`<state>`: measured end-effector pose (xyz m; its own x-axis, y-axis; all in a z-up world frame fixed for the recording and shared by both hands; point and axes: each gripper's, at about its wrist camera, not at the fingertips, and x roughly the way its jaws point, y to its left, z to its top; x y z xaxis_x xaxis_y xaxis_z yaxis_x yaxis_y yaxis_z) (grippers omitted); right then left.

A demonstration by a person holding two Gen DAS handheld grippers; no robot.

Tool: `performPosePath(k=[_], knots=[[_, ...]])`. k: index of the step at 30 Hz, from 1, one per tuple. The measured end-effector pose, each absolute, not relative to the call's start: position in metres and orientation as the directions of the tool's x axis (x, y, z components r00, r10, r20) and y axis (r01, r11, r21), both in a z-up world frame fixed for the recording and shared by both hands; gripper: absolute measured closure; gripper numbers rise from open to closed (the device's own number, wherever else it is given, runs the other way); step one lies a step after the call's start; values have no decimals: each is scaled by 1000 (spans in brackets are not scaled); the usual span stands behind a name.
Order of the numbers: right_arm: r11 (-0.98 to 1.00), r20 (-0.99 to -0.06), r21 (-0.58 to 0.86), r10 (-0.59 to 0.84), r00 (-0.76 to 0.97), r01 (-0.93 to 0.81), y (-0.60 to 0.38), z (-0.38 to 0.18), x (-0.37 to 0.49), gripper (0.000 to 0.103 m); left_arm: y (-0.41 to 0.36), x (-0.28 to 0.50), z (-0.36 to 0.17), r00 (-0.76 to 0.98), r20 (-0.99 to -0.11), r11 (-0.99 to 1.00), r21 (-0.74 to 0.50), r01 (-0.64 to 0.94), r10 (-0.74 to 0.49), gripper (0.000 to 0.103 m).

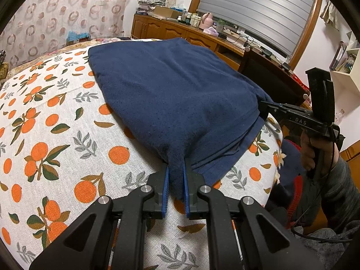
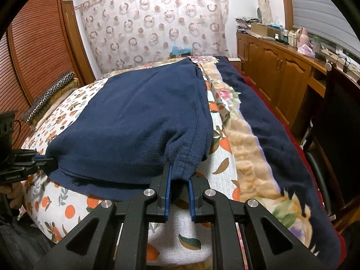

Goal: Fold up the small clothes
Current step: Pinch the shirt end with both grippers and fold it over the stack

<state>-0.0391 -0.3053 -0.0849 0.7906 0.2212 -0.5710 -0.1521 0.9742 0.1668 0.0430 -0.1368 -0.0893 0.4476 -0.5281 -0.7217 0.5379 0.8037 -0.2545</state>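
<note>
A navy blue garment lies on the bed, folded over so an upper layer covers a lower one. My left gripper is shut on the garment's near left corner. My right gripper is shut on its near right corner, at a stitched hem. The right gripper also shows in the left wrist view, pinching the cloth's right edge. The left gripper shows in the right wrist view at the cloth's left corner. Both corners are held just above the bedsheet.
The bedsheet has an orange-fruit print. A dark blue blanket and floral bedding lie along the bed's right side. A wooden cabinet with clutter and a dark chair stand to the right. Folded pillows sit far left.
</note>
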Motion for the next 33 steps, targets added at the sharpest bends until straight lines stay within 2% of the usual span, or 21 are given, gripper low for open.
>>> performPosePath(k=[5, 8, 14, 19, 25, 33], knots=[[969, -524, 183, 237, 818, -164, -303, -76, -46, 92, -138, 37, -71, 509, -674, 803, -221, 553, -535, 97], [963, -473, 200, 256, 843, -181, -303, -63, -46, 92, -134, 43, -55, 522, -639, 793, -248, 556, -565, 97], [966, -391, 141, 254, 884, -215, -294, -28, -29, 93, -123, 80, -7, 569, -567, 786, -267, 558, -596, 97], [969, -346, 104, 248, 905, -226, -291, -4, 2, 93, -120, 121, 12, 603, -554, 805, -246, 539, -573, 97], [968, -351, 59, 250, 902, -245, -279, 5, 62, 93, -116, 178, 9, 613, -579, 831, -238, 502, -537, 97], [961, -414, 27, 260, 872, -274, -265, 0, 136, 93, -110, 234, -20, 598, -633, 859, -241, 452, -492, 97]])
